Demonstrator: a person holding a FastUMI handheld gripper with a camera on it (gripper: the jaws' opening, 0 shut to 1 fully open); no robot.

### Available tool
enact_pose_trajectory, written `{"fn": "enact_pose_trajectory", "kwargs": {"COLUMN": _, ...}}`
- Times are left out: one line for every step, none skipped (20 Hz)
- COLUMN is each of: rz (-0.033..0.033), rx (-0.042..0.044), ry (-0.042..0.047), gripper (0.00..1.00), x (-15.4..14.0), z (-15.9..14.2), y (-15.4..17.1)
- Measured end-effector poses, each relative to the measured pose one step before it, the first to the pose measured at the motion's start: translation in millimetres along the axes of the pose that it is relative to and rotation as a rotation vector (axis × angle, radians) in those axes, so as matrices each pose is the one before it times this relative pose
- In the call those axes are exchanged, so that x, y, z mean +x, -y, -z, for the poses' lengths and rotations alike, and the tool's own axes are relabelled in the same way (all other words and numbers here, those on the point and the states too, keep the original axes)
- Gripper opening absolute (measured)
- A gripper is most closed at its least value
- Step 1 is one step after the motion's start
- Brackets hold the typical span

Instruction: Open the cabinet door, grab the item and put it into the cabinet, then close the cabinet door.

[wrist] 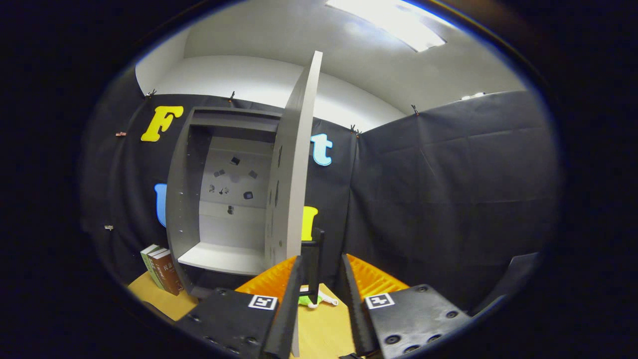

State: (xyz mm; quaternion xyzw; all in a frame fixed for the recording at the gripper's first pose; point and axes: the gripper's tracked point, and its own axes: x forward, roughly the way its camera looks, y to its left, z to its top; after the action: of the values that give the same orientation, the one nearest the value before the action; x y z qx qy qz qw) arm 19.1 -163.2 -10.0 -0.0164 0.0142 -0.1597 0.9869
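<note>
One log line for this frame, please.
door: open, edge-on | cabinet: shelf bare | gripper: fingers open, holding nothing | green item: on table beyond fingers

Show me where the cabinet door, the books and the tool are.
cabinet door [294, 164]: gripper view, its open front edge.
books [162, 269]: gripper view, their spines.
tool [321, 299]: gripper view, gap between its open fingers.

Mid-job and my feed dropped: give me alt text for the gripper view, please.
The cabinet door stands swung open, its edge facing the camera just ahead of the open gripper, showing the cabinet interior. Books stand beside the cabinet on the wooden table.
</note>
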Motion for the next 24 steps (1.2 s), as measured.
{"fn": "enact_pose_trajectory", "kwargs": {"rz": -0.00160, "rx": 0.00577, "ry": 0.00589, "gripper": 0.59, "x": -1.45, "z": -5.00, "y": -3.03}}
{"fn": "enact_pose_trajectory", "kwargs": {"rz": -0.00614, "rx": 0.00425, "ry": -0.00040, "gripper": 0.72, "x": -3.59, "z": -0.83, "y": -4.38}}
{"fn": "enact_pose_trajectory", "kwargs": {"rz": -0.01198, "rx": 0.00430, "ry": -0.01279, "gripper": 0.84, "x": -2.83, "z": 0.90, "y": -6.57}}
{"fn": "enact_pose_trajectory", "kwargs": {"rz": -0.02981, "rx": 0.01270, "ry": -0.01931, "gripper": 0.97, "x": -1.83, "z": 2.22, "y": -11.44}}
{"fn": "enact_pose_trajectory", "kwargs": {"rz": -0.03438, "rx": 0.01737, "ry": -0.01959, "gripper": 0.97, "x": -4.15, "z": 1.86, "y": -12.97}}
{"fn": "enact_pose_trajectory", "kwargs": {"rz": -0.03118, "rx": 0.01638, "ry": -0.01415, "gripper": 0.97, "x": -4.25, "z": 0.72, "y": -12.27}}
{"fn": "enact_pose_trajectory", "kwargs": {"rz": -0.03180, "rx": 0.00974, "ry": -0.00426, "gripper": 0.97, "x": -2.52, "z": -0.77, "y": -11.27}}
{"fn": "enact_pose_trajectory", "kwargs": {"rz": -0.02568, "rx": -0.00111, "ry": -0.00436, "gripper": 0.97, "x": -2.18, "z": 1.36, "y": -11.87}}
{"fn": "enact_pose_trajectory", "kwargs": {"rz": -0.02376, "rx": -0.00776, "ry": -0.00958, "gripper": 0.97, "x": 1.06, "z": 5.27, "y": -11.04}}
{"fn": "enact_pose_trajectory", "kwargs": {"rz": -0.02244, "rx": -0.00653, "ry": -0.01616, "gripper": 0.97, "x": 0.41, "z": 7.55, "y": -11.84}}
{"fn": "enact_pose_trajectory", "kwargs": {"rz": -0.02466, "rx": 0.00308, "ry": -0.02195, "gripper": 0.97, "x": 1.53, "z": 8.15, "y": -12.22}}
{"fn": "enact_pose_trajectory", "kwargs": {"rz": -0.02462, "rx": 0.00404, "ry": -0.02370, "gripper": 0.97, "x": -0.03, "z": 9.50, "y": -11.83}}
{"fn": "enact_pose_trajectory", "kwargs": {"rz": -0.01904, "rx": -0.00135, "ry": -0.02523, "gripper": 0.97, "x": 1.82, "z": 10.51, "y": -10.28}}
{"fn": "enact_pose_trajectory", "kwargs": {"rz": -0.02646, "rx": -0.00784, "ry": -0.01765, "gripper": 0.97, "x": 1.35, "z": 9.97, "y": -10.73}}
{"fn": "enact_pose_trajectory", "kwargs": {"rz": -0.01889, "rx": -0.01394, "ry": -0.02149, "gripper": 0.97, "x": 3.12, "z": 11.38, "y": -9.99}}
{"fn": "enact_pose_trajectory", "kwargs": {"rz": -0.02377, "rx": -0.00763, "ry": -0.02836, "gripper": 0.97, "x": 2.51, "z": 14.31, "y": -10.20}}
{"fn": "enact_pose_trajectory", "kwargs": {"rz": -0.02950, "rx": 0.00401, "ry": -0.03459, "gripper": 0.97, "x": 1.65, "z": 13.61, "y": -9.90}}
{"fn": "enact_pose_trajectory", "kwargs": {"rz": -0.02210, "rx": 0.00533, "ry": -0.03724, "gripper": 0.97, "x": 4.04, "z": 15.49, "y": -10.51}}
{"fn": "enact_pose_trajectory", "kwargs": {"rz": -0.00865, "rx": 0.00297, "ry": -0.03283, "gripper": 0.97, "x": 3.84, "z": 15.19, "y": -4.95}}
{"fn": "enact_pose_trajectory", "kwargs": {"rz": -0.00297, "rx": 0.00676, "ry": -0.02523, "gripper": 0.98, "x": 6.07, "z": 13.40, "y": -3.69}}
{"fn": "enact_pose_trajectory", "kwargs": {"rz": -0.00505, "rx": 0.00828, "ry": -0.02607, "gripper": 0.98, "x": 4.73, "z": 13.55, "y": -2.80}}
{"fn": "enact_pose_trajectory", "kwargs": {"rz": -0.00643, "rx": 0.01255, "ry": -0.03334, "gripper": 0.98, "x": 6.51, "z": 16.19, "y": -3.38}}
{"fn": "enact_pose_trajectory", "kwargs": {"rz": -0.00397, "rx": 0.01040, "ry": -0.03945, "gripper": 0.98, "x": 5.96, "z": 17.53, "y": -2.37}}
{"fn": "enact_pose_trajectory", "kwargs": {"rz": 0.00132, "rx": 0.00587, "ry": -0.04198, "gripper": 0.98, "x": 9.21, "z": 18.94, "y": -0.70}}
